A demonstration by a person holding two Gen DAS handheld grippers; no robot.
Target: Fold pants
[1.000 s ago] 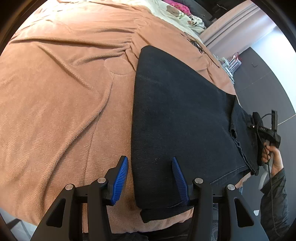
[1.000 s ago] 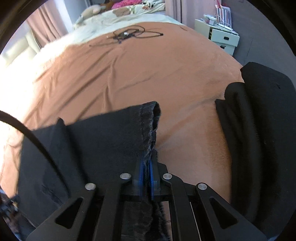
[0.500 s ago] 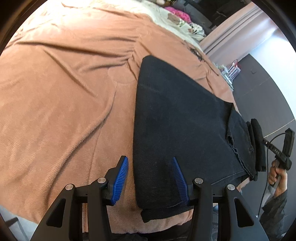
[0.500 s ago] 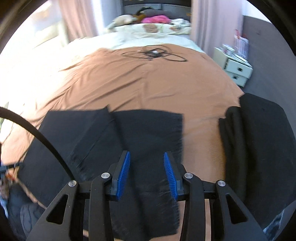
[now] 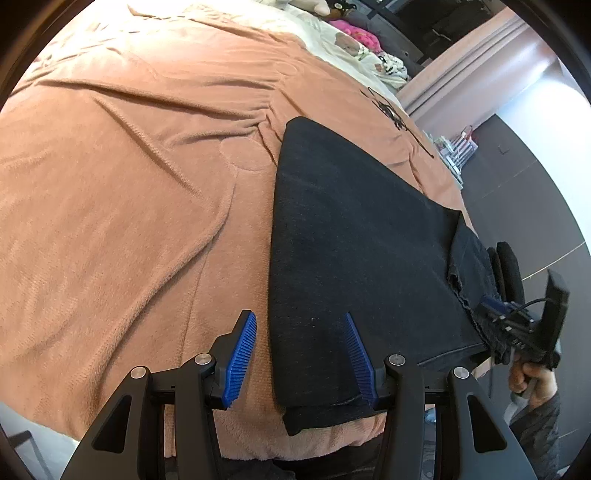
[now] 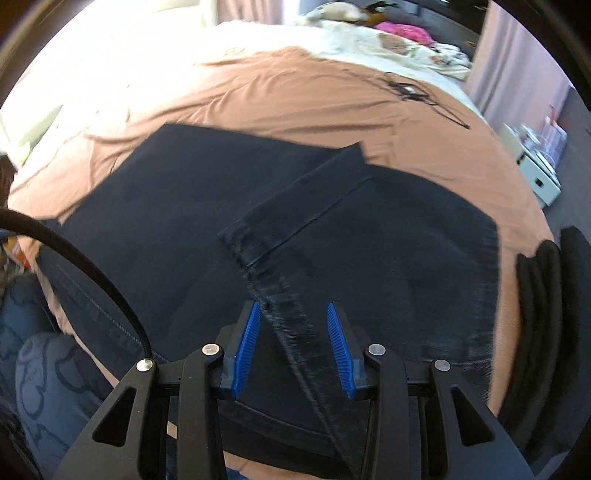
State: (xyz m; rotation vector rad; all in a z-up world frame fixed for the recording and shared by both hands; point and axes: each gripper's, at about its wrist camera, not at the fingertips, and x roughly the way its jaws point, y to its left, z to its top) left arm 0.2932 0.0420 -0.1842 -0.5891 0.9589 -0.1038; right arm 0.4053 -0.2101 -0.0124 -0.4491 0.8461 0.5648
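Black pants (image 5: 354, 240) lie flat on the brown blanket (image 5: 129, 203), near the bed's front edge. My left gripper (image 5: 300, 356) hovers open over their near left corner, pads clear of the cloth. In the right wrist view a leg end with its hem (image 6: 306, 206) lies folded back across the pants (image 6: 166, 221). My right gripper (image 6: 293, 347) stands open above a seamed strip of the fabric, gripping nothing. It also shows in the left wrist view as the right gripper (image 5: 517, 325), held by a hand (image 5: 532, 376) at the pants' far end.
A folded stack of black garments (image 6: 535, 314) sits right beside the pants. A black cable (image 6: 410, 88) lies farther up the blanket. Pillows and soft toys (image 6: 406, 33) are at the bed's head. White drawers (image 6: 535, 173) stand past the right edge.
My right gripper, shut on the pant leg's hem a second ago, has opened and let it go, then swung sideways. The leg now lies folded over the pants. The left gripper stayed put.
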